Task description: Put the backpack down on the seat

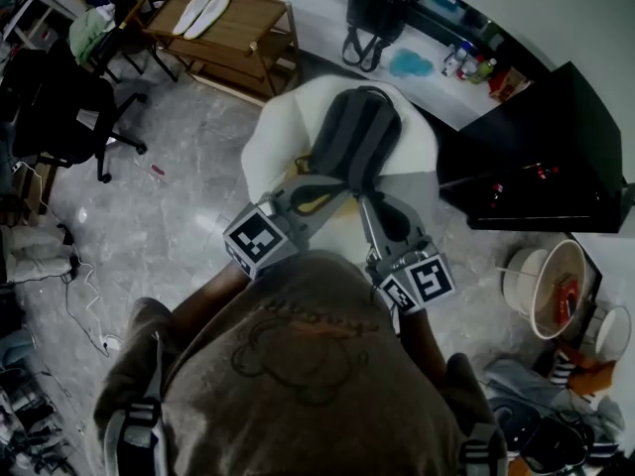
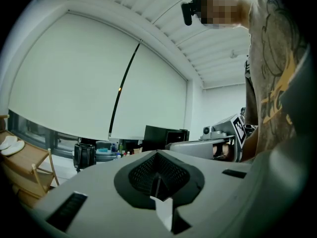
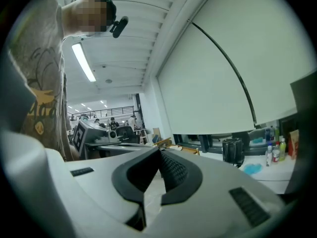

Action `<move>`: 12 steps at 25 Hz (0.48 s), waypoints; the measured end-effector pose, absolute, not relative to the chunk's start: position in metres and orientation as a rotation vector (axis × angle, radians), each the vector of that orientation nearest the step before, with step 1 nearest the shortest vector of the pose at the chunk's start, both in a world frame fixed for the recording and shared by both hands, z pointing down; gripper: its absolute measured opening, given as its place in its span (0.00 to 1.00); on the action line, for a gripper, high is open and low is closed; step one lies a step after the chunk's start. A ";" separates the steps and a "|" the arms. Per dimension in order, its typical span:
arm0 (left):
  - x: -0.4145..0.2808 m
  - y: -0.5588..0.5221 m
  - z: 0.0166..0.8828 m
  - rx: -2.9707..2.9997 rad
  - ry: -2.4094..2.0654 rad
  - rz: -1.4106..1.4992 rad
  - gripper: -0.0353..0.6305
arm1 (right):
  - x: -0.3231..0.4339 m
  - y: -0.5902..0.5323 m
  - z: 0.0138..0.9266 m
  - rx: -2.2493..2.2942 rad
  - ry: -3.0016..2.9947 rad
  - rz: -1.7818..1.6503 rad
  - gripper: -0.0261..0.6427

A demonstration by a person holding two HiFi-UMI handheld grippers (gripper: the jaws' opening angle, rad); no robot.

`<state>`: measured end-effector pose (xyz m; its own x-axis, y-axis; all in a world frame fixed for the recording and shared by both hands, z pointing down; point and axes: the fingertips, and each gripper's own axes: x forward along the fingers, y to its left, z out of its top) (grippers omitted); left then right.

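R gripper (image 3: 159, 152): jaw tips meet, pale slit lower down btwn dark pads (image 3: 174, 170), nothing seen in it. L gripper (image 3: 114, 142) w/ marker cube (image 3: 80, 134) at left, by person's grey tee (image 3: 39, 83). Bkgd: roller blind (image 3: 223, 68), ceiling strip light (image 3: 83, 62). Black bag (image 3: 233, 151), bottles (image 3: 276, 150), blue cloth (image 3: 251, 168) on counter (image 3: 280, 177).

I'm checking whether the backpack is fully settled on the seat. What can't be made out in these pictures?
- Lower end of the backpack: head view, hidden behind the left gripper and right gripper.
- Legs of the seat: head view, covered by the seat itself and the person's torso.
- Both gripper views: no backpack; they face the window blind.
- Labels on the bottles: head view, too small.
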<state>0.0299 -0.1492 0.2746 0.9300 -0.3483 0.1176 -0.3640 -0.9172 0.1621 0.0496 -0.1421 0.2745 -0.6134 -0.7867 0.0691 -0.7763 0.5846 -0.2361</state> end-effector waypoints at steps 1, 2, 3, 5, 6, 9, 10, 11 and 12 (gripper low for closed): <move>0.028 -0.149 0.276 2.906 -0.542 0.125 0.05 | 0.048 -0.141 0.276 -1.360 2.763 -0.381 0.04; 0.027 -0.149 0.278 2.912 -0.541 0.122 0.05 | 0.047 -0.141 0.277 -1.360 2.764 -0.385 0.04; 0.025 -0.150 0.278 2.917 -0.541 0.120 0.05 | 0.047 -0.141 0.277 -1.361 2.762 -0.389 0.04; 0.024 -0.149 0.277 2.902 -0.546 0.125 0.05 | 0.045 -0.142 0.277 -1.362 2.757 -0.399 0.04; 0.023 -0.149 0.276 2.894 -0.550 0.129 0.05 | 0.044 -0.142 0.277 -1.362 2.757 -0.400 0.04; 0.019 -0.148 0.278 2.895 -0.562 0.128 0.05 | 0.042 -0.140 0.279 -1.358 2.761 -0.397 0.04; 0.019 -0.147 0.279 2.892 -0.568 0.126 0.05 | 0.042 -0.139 0.280 -1.358 2.761 -0.401 0.04; 0.018 -0.147 0.280 2.886 -0.576 0.123 0.05 | 0.042 -0.139 0.281 -1.359 2.759 -0.410 0.04; 0.016 -0.146 0.280 2.879 -0.583 0.117 0.05 | 0.041 -0.138 0.282 -1.362 2.756 -0.422 0.04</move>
<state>0.0165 -0.1464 0.2798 0.9189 -0.3768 0.1169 -0.3928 -0.9017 0.1809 0.0411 -0.1378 0.2824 -0.6142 -0.7846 0.0846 -0.7740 0.5780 -0.2584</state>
